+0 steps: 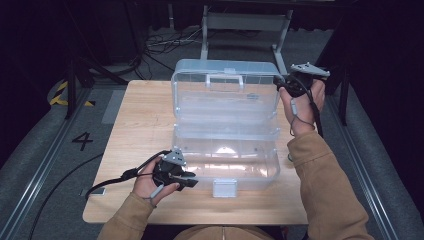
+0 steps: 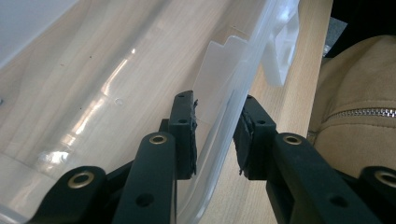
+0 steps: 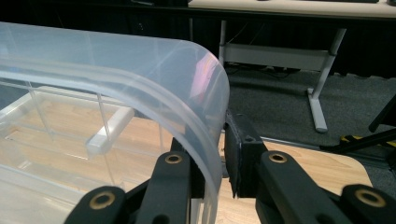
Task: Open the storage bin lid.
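A clear plastic box stands open in the middle of the wooden table (image 1: pixel 140 125), its base (image 1: pixel 260 172) near me and its lid (image 1: pixel 200 102) tilted up behind. My left gripper (image 1: pixel 187 181) is at the base's front left. In the left gripper view its jaws (image 2: pixel 217 140) are shut on the base's front wall (image 2: pixel 219 121). My right gripper (image 1: pixel 280 82) is at the lid's upper right corner. In the right gripper view its jaws (image 3: pixel 212 158) are shut on the lid's curved rim (image 3: pixel 187 121).
A white latch (image 1: pixel 224 187) hangs on the base's front wall, also seen as a latch (image 2: pixel 280 51) past my left jaws. The lid carries a handle (image 1: pixel 224 80). A metal stand (image 1: pixel 280 50) and cables (image 1: pixel 160 45) lie on the floor beyond the table.
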